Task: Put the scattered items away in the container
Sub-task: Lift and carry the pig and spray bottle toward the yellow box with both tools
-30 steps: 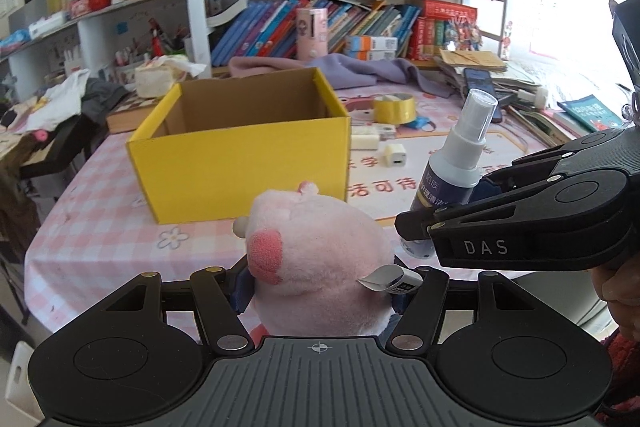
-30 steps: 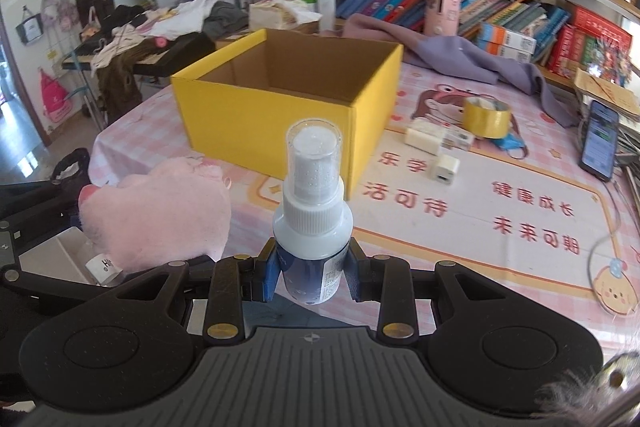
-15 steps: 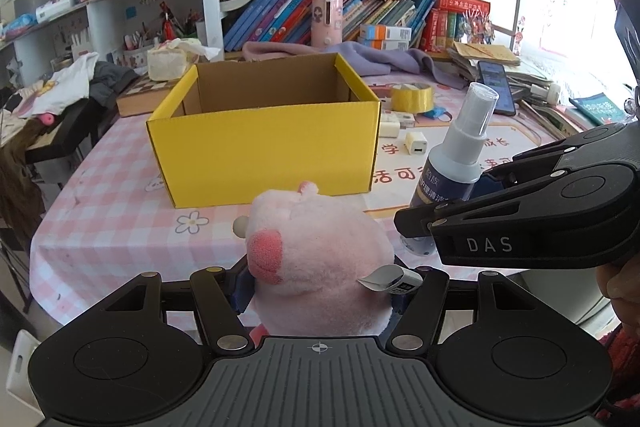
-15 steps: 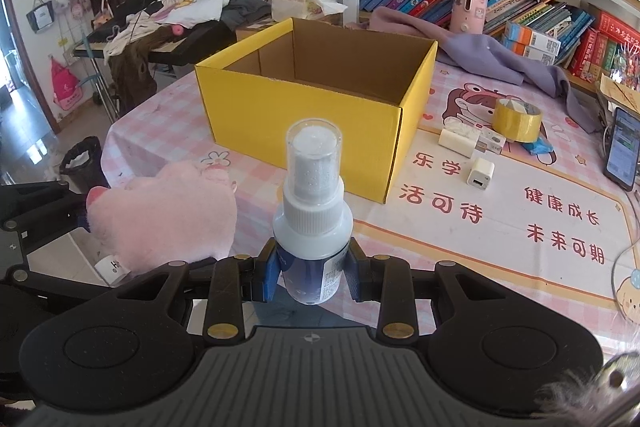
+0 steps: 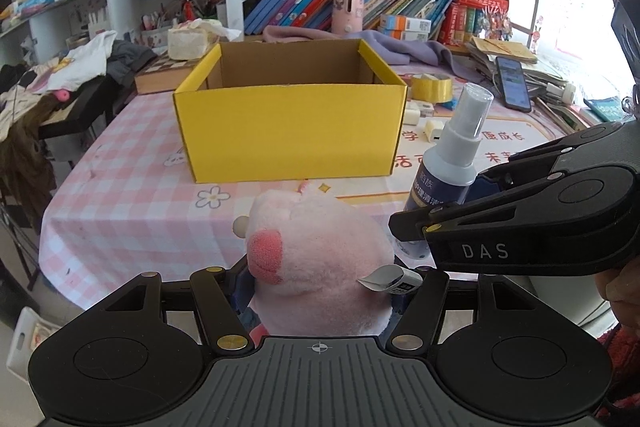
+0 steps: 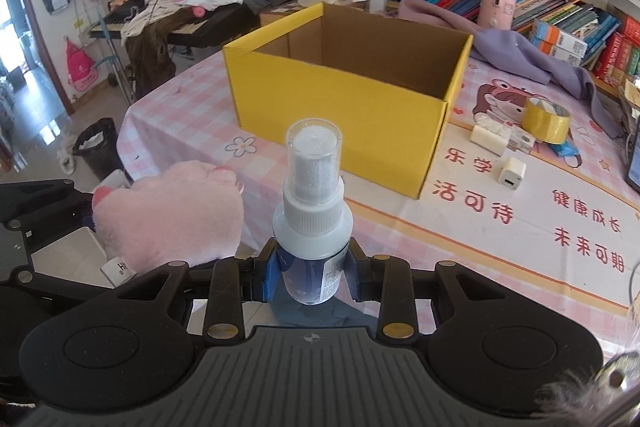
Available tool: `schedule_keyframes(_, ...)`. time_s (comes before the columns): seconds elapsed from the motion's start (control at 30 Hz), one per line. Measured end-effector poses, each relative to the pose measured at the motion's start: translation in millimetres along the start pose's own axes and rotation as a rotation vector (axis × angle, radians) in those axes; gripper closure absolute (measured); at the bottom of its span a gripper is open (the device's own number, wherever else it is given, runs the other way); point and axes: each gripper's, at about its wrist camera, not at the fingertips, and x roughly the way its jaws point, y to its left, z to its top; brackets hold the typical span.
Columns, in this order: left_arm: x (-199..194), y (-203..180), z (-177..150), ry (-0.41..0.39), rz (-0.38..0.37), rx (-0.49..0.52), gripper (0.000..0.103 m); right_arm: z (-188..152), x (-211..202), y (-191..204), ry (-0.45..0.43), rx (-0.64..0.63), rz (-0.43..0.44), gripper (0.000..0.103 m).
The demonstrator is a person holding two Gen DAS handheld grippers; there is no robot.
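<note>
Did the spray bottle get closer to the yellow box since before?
Yes. In the right wrist view the spray bottle sits fixed in the right gripper, while the yellow box looms larger.

Bright daylight glares in from the right; sharp focus, fisheye-bent edges.

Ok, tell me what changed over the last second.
Both tongs drifted sideways along the yellow box, which now faces the left camera squarely. The left tongs stay clamped on the pink plush, the right tongs on the spray bottle. Nothing let go.

Yellow box [image 5: 292,135], pink plush [image 5: 320,259], pink-checked tablecloth [image 5: 132,203]
</note>
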Motion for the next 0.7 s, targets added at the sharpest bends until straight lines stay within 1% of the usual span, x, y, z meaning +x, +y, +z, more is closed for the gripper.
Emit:
schedule_keyframes(0.5, 1, 6, 5, -0.003, 0.024, -0.012, 0.041, 8, 5, 2, -0.011, -0.010, 0.022, 0.072)
schedule_keyframes(0.7, 4, 6, 15, -0.028, 0.037, 0.007, 0.041, 17, 9, -3, -0.031, -0.013, 0.027, 0.072)
